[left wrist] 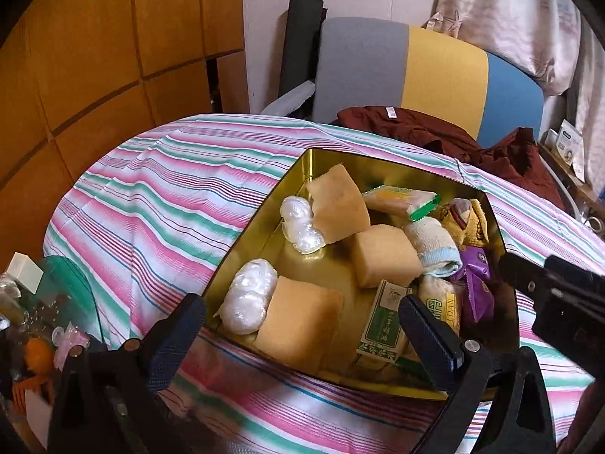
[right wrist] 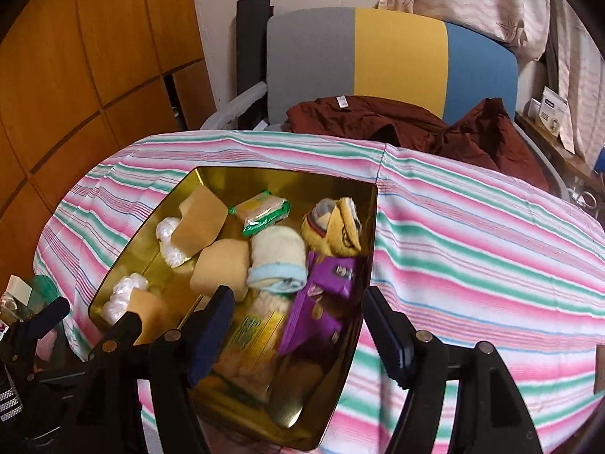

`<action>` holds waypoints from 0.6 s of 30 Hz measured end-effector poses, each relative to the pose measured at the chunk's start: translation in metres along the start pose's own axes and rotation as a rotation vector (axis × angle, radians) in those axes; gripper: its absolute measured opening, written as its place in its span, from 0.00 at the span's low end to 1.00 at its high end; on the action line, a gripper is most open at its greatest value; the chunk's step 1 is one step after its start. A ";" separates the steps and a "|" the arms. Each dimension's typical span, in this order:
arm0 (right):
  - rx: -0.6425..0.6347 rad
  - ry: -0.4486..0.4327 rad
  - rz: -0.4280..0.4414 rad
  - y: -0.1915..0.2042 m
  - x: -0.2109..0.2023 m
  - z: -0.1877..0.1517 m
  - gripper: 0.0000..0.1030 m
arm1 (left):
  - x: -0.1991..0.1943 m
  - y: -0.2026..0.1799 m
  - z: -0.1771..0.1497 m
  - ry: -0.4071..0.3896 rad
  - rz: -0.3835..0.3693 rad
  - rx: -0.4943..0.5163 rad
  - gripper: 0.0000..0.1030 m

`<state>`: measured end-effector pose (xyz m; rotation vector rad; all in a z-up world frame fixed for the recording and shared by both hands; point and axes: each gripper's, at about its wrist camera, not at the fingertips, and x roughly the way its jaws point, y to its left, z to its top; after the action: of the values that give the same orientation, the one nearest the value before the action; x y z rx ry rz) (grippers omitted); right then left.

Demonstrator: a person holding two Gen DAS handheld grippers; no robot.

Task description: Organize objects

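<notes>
A gold tin box (left wrist: 298, 166) (right wrist: 211, 174) sits on the striped cloth and holds tan sponges (left wrist: 382, 255) (right wrist: 221, 261), clear plastic rolls (left wrist: 247, 297) (right wrist: 168, 244), a green tea packet (left wrist: 380, 321), a yellow snack pack (left wrist: 401, 198) (right wrist: 264, 208), rolled socks (left wrist: 436, 246) (right wrist: 278, 261), a yellow sock (right wrist: 336, 227) and purple packets (left wrist: 476, 283) (right wrist: 321, 295). My left gripper (left wrist: 302, 321) is open and empty above the box's near-left part. My right gripper (right wrist: 297, 319) is open and empty above the box's near-right part; it also shows in the left wrist view (left wrist: 548, 283).
The striped cloth (left wrist: 159, 204) (right wrist: 472, 234) covers the table. A maroon garment (left wrist: 427, 132) (right wrist: 397, 121) lies at the far edge before a grey, yellow and blue chair (left wrist: 435, 68) (right wrist: 389, 53). A cluttered glass side table (left wrist: 56, 295) stands at the left.
</notes>
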<state>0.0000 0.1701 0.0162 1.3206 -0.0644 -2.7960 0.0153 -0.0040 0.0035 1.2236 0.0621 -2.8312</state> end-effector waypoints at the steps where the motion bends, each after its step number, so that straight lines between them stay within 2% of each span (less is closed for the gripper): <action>1: 0.006 0.009 -0.024 0.002 -0.001 -0.001 0.69 | -0.001 0.000 0.000 -0.001 0.003 -0.001 1.00; 8: 0.014 0.004 -0.060 0.007 -0.008 -0.004 0.69 | -0.005 0.000 0.002 0.028 0.017 0.000 1.00; 18: 0.013 0.002 -0.089 0.009 -0.008 -0.003 0.69 | 0.000 0.015 0.006 0.068 0.012 -0.053 1.00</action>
<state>0.0078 0.1618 0.0206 1.3621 -0.0244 -2.8720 0.0121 -0.0193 0.0074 1.3046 0.1317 -2.7582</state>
